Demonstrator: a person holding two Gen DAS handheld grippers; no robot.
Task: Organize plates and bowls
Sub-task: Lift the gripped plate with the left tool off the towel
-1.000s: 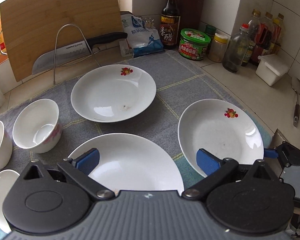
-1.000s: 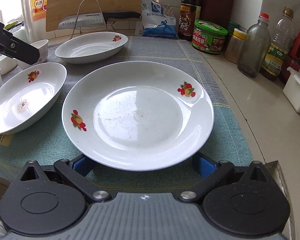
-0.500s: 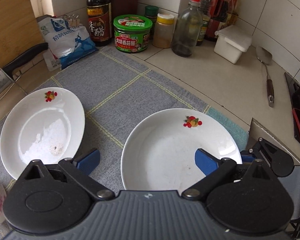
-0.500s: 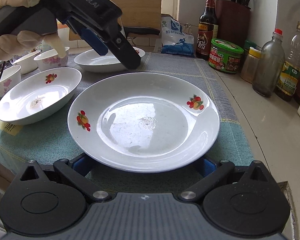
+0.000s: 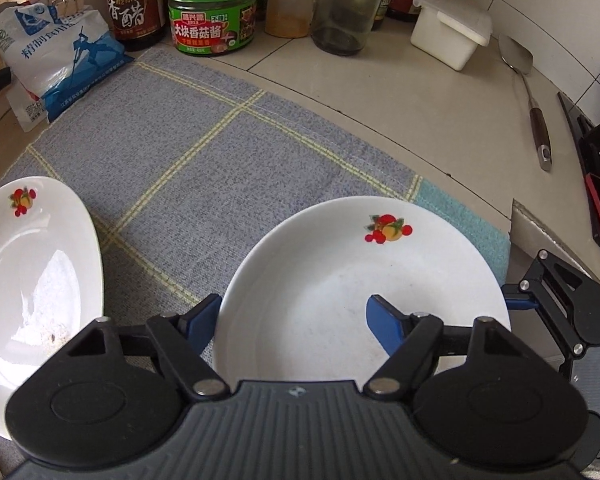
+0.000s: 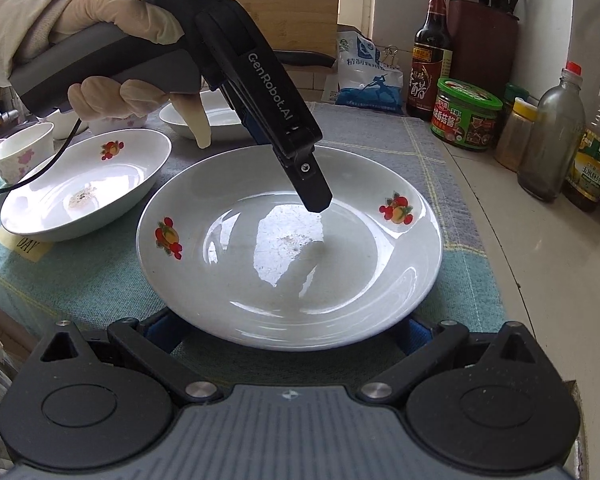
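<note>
Round plate [image 6: 290,248] lies flat on checked cloth [image 5: 204,168] on desk, near front edge, fruit prints up. We straddle its near-left rim with left gripper [image 5: 292,320]: one blue pad outside rim, other over well, jaws half spread and just been closing, not yet pressing that we can see. Likely rim pinch for lifting and stacking. Right gripper [image 6: 288,330] waits low at plate's near edge, jaws spread wide, plate's near rim between them, no pinch. Oval dish [image 6: 88,184] sits just beside, left; small bowl [image 6: 22,152] beyond.
</note>
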